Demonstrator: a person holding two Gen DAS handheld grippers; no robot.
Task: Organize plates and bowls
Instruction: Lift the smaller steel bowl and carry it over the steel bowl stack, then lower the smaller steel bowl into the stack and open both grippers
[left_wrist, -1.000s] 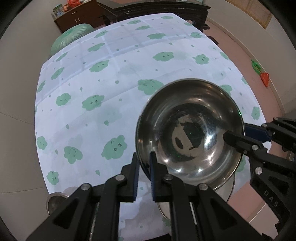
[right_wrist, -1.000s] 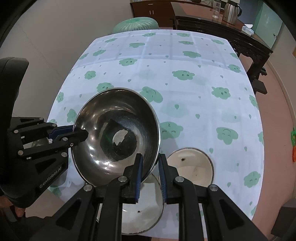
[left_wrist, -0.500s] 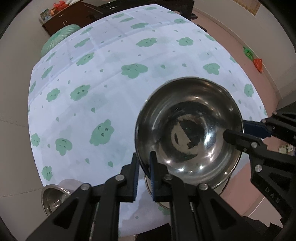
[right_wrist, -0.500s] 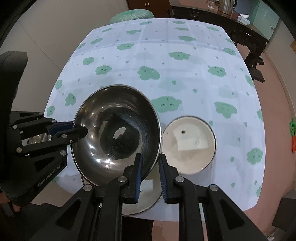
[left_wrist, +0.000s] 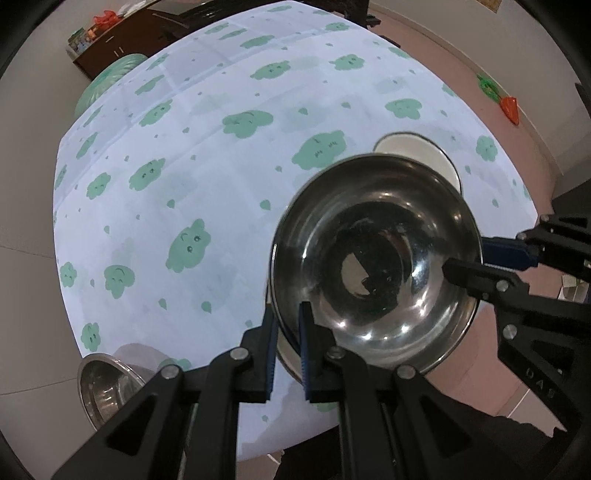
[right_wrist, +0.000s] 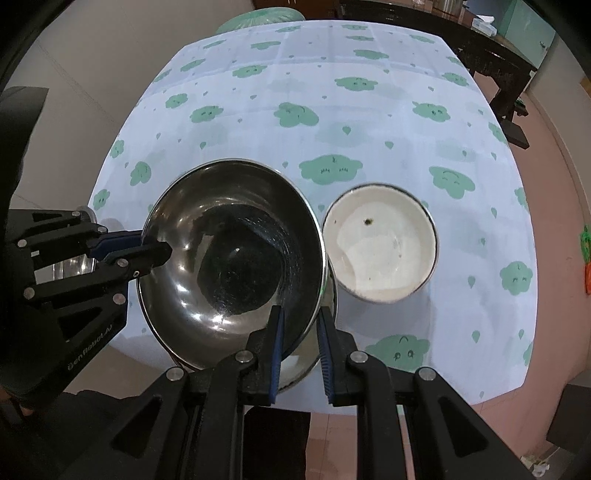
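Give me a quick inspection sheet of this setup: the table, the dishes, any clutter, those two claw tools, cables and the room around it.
Surface: round table under a pale cloth printed with green clouds.
Job's things: large steel bowl held above the near edge; another dish partly hidden beneath it; white enamel bowl on the cloth beside it, with a dark speck inside; small steel bowl at the left edge.
Clutter: nothing seen on the cloth.
Grippers: left gripper and right gripper each shut on the large steel bowl's rim, on opposite sides.
Cables: nothing seen.
Surroundings: green stool and dark wooden furniture beyond the table; orange and green item on the floor.
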